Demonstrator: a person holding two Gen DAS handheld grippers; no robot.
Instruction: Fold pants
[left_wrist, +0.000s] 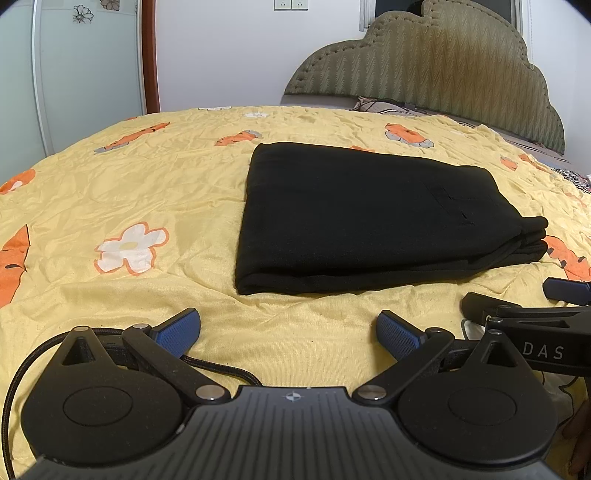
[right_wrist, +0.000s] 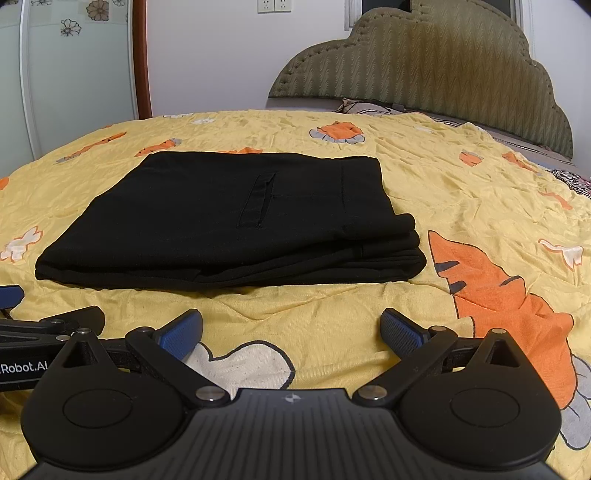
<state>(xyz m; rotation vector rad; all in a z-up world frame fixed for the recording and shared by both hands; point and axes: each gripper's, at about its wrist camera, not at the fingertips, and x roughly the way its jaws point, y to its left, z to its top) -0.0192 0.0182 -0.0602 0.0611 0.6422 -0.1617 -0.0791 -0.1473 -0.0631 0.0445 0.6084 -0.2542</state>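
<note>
**Onlooker A:** From the left wrist view: black pants lie folded into a thick rectangle on the yellow flowered bedspread, stacked layers showing along the near right edge. The left gripper rests low in front of the bundle, blue pads spread wide, holding nothing. A black cable trails beneath it.

**Onlooker B:** And the other tool at the right edge of that view?

**Onlooker A:** That is the right gripper, lying alongside, apart from the cloth.

**Onlooker B:** From the right wrist view: the same pants, a pocket seam visible on top, sit just ahead on the bedspread, with an orange tiger print to their right. The right gripper is spread too, pinching nothing, and clear of the fabric. A padded headboard rises behind.

**Onlooker A:** So which step is this?

**Onlooker B:** I judge the folding essentially complete; both tools appear to be off the bundle.

**Onlooker A:** Anything left?

**Onlooker B:** Perhaps a light press to square the right-hand layers, which sit slightly uneven. That would call for a gentle touch, so the stack does not slide open.
</note>
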